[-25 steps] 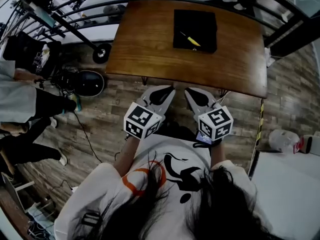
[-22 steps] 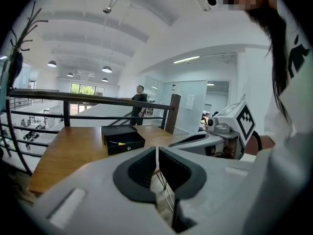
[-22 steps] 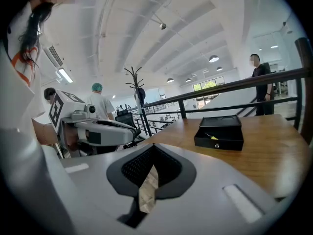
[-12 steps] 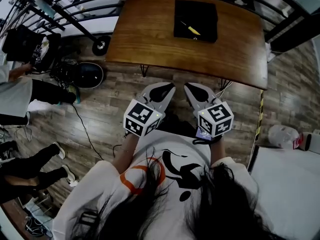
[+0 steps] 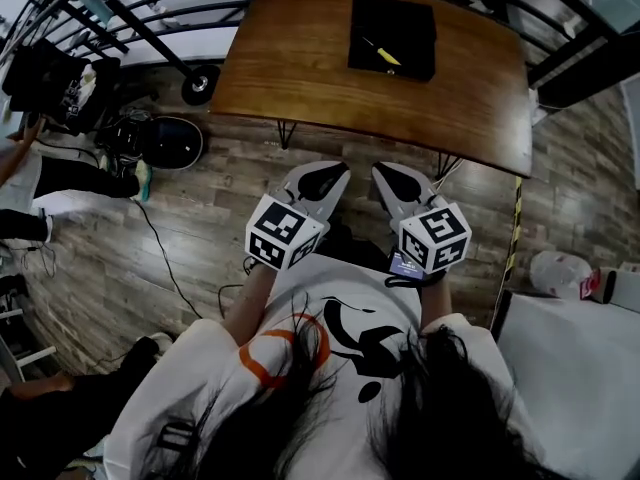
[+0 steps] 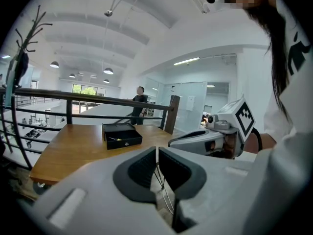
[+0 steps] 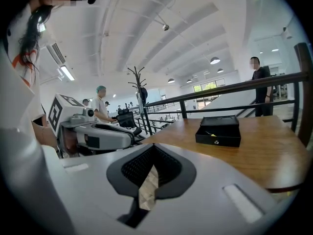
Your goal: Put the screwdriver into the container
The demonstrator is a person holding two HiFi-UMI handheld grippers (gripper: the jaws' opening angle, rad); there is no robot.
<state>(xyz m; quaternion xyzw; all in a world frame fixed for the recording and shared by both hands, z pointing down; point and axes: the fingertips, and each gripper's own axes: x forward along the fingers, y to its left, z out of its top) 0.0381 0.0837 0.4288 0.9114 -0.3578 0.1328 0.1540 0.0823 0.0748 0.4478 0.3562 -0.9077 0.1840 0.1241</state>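
A black open container [image 5: 392, 36] lies at the far side of the brown wooden table [image 5: 300, 78]. Inside it rests a yellow-handled screwdriver [image 5: 382, 52]. My left gripper [image 5: 324, 173] and right gripper [image 5: 391, 174] are held side by side close to my body, above the wooden floor and short of the table's near edge. Both are shut with nothing between the jaws. The left gripper view shows its jaws [image 6: 156, 150] closed, with the container [image 6: 122, 136] far ahead. In the right gripper view the jaws [image 7: 153, 147] meet, and the container [image 7: 218, 131] and screwdriver [image 7: 209, 133] lie ahead.
A black metal railing [image 5: 160, 8] runs behind and left of the table. A dark round helmet-like object [image 5: 165, 143] and cables lie on the floor at left. A white table [image 5: 570, 378] stands at lower right. People stand at the far left and behind the railing.
Both grippers have stayed almost where they were, held shut near my body. The person at the left of the head view has moved away toward the frame's edge.
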